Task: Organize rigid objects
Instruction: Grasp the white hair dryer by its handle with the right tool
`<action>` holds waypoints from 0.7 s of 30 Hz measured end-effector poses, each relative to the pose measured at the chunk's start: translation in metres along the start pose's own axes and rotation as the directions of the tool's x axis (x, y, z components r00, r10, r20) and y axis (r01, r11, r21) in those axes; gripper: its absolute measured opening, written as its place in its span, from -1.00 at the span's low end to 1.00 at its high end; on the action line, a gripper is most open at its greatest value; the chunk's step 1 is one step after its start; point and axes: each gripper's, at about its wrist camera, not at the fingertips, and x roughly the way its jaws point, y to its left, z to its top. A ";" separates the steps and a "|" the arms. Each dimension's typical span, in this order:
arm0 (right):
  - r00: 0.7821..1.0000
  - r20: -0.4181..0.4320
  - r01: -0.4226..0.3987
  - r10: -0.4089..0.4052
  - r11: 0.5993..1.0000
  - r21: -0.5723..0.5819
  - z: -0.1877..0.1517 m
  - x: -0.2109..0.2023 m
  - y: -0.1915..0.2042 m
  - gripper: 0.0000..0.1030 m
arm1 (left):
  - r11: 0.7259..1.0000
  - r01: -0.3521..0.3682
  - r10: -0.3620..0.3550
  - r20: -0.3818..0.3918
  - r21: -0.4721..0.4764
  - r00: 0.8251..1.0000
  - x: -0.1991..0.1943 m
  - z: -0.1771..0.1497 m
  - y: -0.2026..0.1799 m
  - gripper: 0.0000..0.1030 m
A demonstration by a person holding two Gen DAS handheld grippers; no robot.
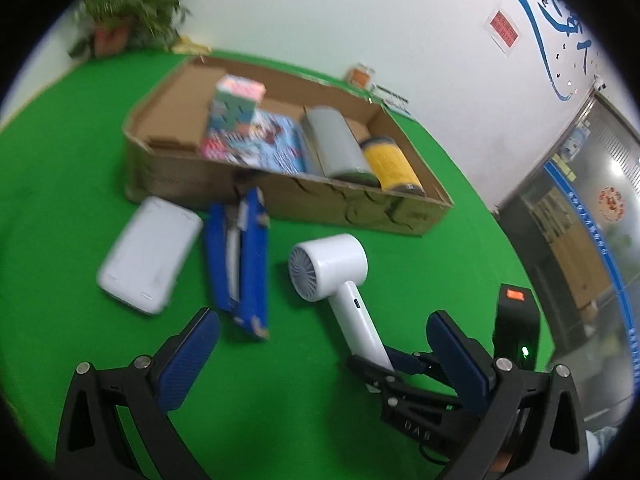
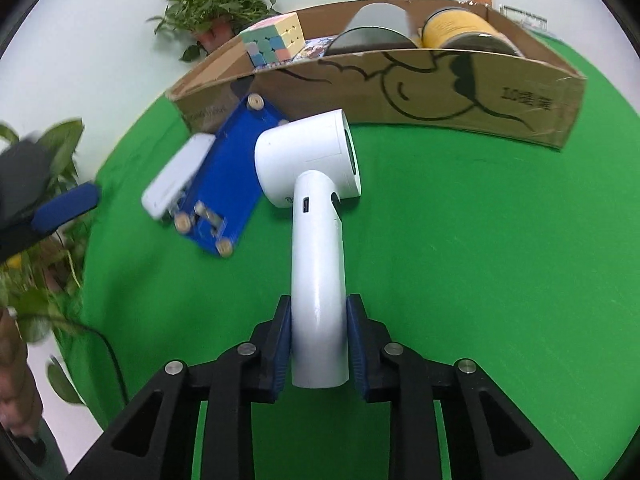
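Observation:
My right gripper (image 2: 319, 344) is shut on the handle of a white hair dryer (image 2: 316, 208), whose head points toward the cardboard box (image 2: 460, 92). In the left wrist view the dryer (image 1: 332, 268) lies over the green cloth with the right gripper (image 1: 384, 364) on its handle end. My left gripper (image 1: 324, 344) is open and empty above the cloth. A blue flat object (image 1: 240, 264) and a white flat case (image 1: 150, 254) lie in front of the box (image 1: 280, 196). The box holds a pastel cube (image 1: 236, 108), a grey cylinder (image 1: 336, 144) and a yellow cylinder (image 1: 390, 164).
The table is covered in green cloth (image 2: 480, 260). Potted plants stand at the far edge (image 1: 128, 12) and to the left (image 2: 44, 184). A small orange packet (image 1: 360, 76) sits behind the box by the white wall. A printed sheet (image 1: 272, 144) lies in the box.

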 end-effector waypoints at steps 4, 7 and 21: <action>1.000 -0.006 0.004 -0.004 0.999 -0.035 -0.010 -0.009 -0.009 -0.54 | 0.997 0.057 -0.060 -0.065 -0.049 0.996 0.019 -0.005 0.000 0.98; 1.000 -0.010 -0.009 0.009 0.999 -0.040 -0.012 -0.011 -0.010 -0.54 | 0.992 0.088 -0.096 -0.091 -0.087 0.991 0.028 -0.006 0.003 0.98; 0.997 -0.062 -0.045 0.046 0.999 0.017 -0.050 -0.037 -0.020 -0.53 | 0.957 0.202 -0.254 -0.263 -0.209 0.931 0.078 -0.040 -0.011 0.58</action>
